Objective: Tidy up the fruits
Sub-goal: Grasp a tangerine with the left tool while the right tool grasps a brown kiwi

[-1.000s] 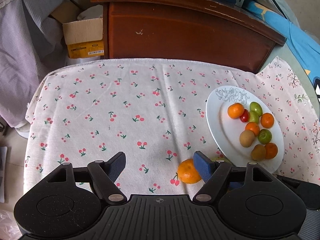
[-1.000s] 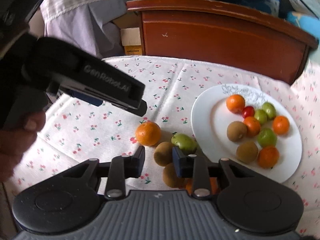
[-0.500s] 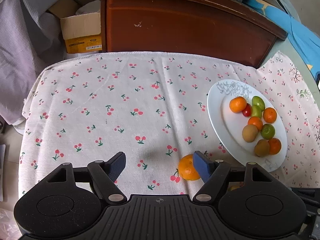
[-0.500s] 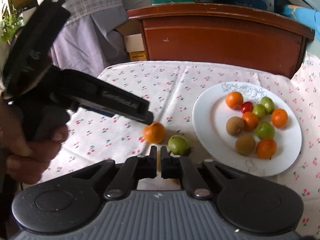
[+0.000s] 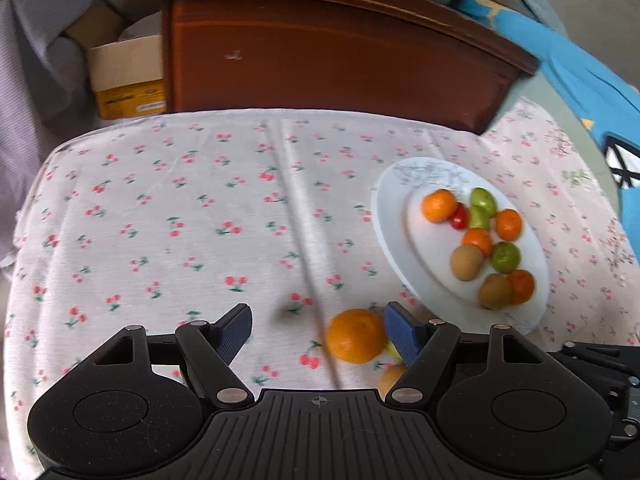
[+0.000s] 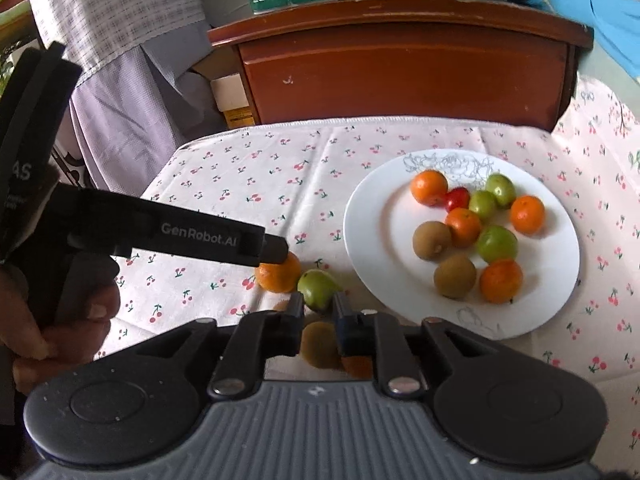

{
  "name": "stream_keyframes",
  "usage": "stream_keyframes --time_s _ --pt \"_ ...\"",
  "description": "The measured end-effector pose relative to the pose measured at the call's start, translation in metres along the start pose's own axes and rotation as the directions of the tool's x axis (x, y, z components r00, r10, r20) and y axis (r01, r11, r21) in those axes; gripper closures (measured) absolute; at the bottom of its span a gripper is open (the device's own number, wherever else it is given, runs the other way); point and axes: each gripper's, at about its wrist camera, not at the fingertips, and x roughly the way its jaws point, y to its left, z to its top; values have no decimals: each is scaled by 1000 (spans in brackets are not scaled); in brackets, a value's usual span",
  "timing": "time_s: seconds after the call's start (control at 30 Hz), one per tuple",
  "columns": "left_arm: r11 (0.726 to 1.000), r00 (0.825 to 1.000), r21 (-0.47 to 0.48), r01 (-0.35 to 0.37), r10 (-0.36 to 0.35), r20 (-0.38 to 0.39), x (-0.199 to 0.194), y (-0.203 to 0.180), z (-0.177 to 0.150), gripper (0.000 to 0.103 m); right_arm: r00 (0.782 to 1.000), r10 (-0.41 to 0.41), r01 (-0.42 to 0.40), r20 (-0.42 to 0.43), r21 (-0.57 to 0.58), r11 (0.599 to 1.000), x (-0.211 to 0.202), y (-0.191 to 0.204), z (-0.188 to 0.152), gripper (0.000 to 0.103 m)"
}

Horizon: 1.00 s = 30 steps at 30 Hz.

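Kiwi (image 6: 320,344): I see it clamped between my right gripper's (image 6: 318,322) narrowly set fingers, at the near edge of the cloth.
Green fruit (image 6: 318,289): on the tablecloth (image 6: 248,176), just beyond those fingertips, beside the loose orange (image 6: 278,274).
Left gripper (image 5: 318,330): I read its jaws as wide apart and gripping nothing; its right pad (image 5: 402,336) sits just beside the loose orange (image 5: 354,340).
Plate (image 6: 374,248): far right of the loose fruit, carrying oranges, kiwis, green fruits and one red fruit.

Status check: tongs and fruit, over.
Left tongs open at loose orange. Right tongs shut on kiwi. Green fruit just ahead, beside plate.
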Motion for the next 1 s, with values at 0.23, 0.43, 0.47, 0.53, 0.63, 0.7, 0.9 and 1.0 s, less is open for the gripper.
stream_keyframes --time_s 0.23,0.43,0.47,0.53,0.63,0.7,0.9,1.0 --pt "1000 1000 -16 7 -8 -20 7 2 -5 40 998 70 -69 10 -68 995 -5 12 -2 73" --pt "997 1000 -74 -16 16 -4 -3 19 -1 40 998 53 -55 -16 -179 982 7 31 -7 73" --pt "997 1000 -78 -27 27 -1 -5 21 0 40 999 34 -37 -17 -204 978 10 34 -9 72" --pt "995 998 -85 -55 55 4 -8 24 2 40 1000 13 -13 -4 -219 976 14 37 -10 71" --pt "993 996 -85 -86 88 16 -10 28 5 42 1000 -19 20 8 -240 971 19 41 -12 71" --pt "992 995 -77 -98 100 24 -10 28 5 42 999 -49 49 7 -280 959 25 42 -13 72" --pt "997 997 -39 -64 66 46 -12 21 5 42 998 -67 69 17 -339 938 26 48 -18 78" --pt "998 996 -26 -51 53 70 -16 17 6 42 998 -57 64 30 -330 942 17 46 -16 78"
